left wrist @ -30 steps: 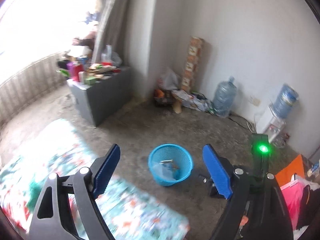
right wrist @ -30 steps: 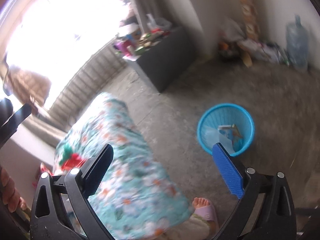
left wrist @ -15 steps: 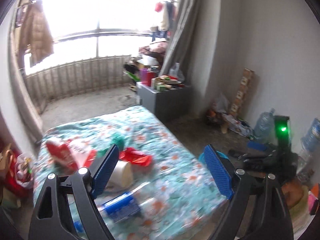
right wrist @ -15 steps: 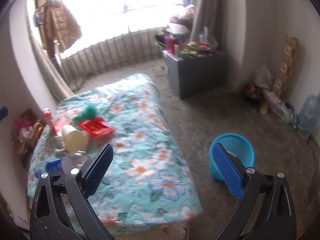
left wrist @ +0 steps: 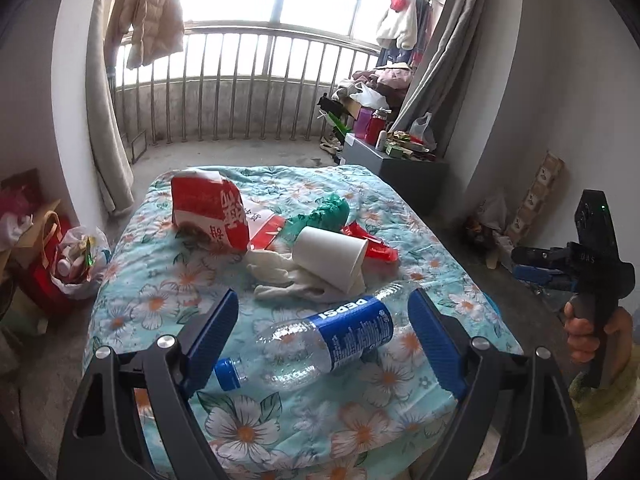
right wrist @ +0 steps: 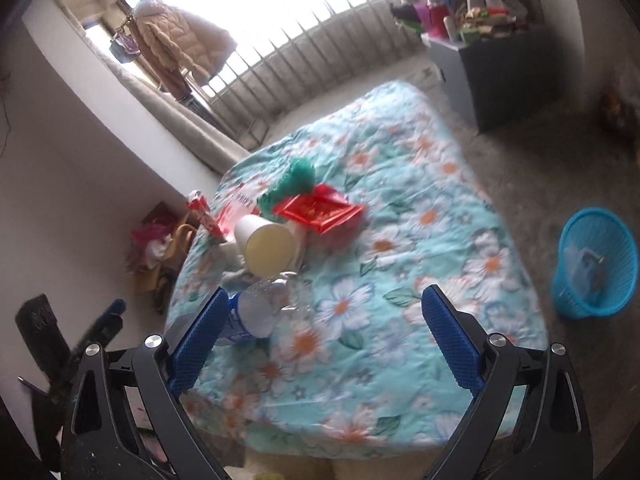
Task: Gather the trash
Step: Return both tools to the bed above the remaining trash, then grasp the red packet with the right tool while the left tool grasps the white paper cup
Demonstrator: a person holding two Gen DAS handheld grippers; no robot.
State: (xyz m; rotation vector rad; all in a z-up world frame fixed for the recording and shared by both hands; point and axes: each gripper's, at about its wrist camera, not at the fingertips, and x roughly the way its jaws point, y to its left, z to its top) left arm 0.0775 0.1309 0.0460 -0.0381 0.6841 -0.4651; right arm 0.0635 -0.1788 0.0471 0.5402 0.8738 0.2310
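Trash lies on a bed with a floral blanket (left wrist: 172, 280). A clear Pepsi bottle (left wrist: 320, 344) lies on its side. Behind it are a white paper cup (left wrist: 332, 258), a white cloth (left wrist: 280, 276), a red-and-white bag (left wrist: 210, 212), a green bag (left wrist: 332, 210) and a red packet (left wrist: 370, 244). My left gripper (left wrist: 323, 308) is open and hangs just above the bottle, one finger on each side, not touching it. My right gripper (right wrist: 320, 320) is open, its jaws closing over bare blanket. The bottle (right wrist: 260, 308) lies by its left finger.
A blue mesh basket (right wrist: 596, 264) with some trash inside stands on the floor right of the bed. A grey cabinet (left wrist: 400, 168) piled with clutter is beyond the bed's far right corner. Bags (left wrist: 68, 264) sit on the floor to the left.
Both views swung from the floor and the blue basket round to the bed. The left gripper came down over the Pepsi bottle. The right gripper came in over the bed's near edge.
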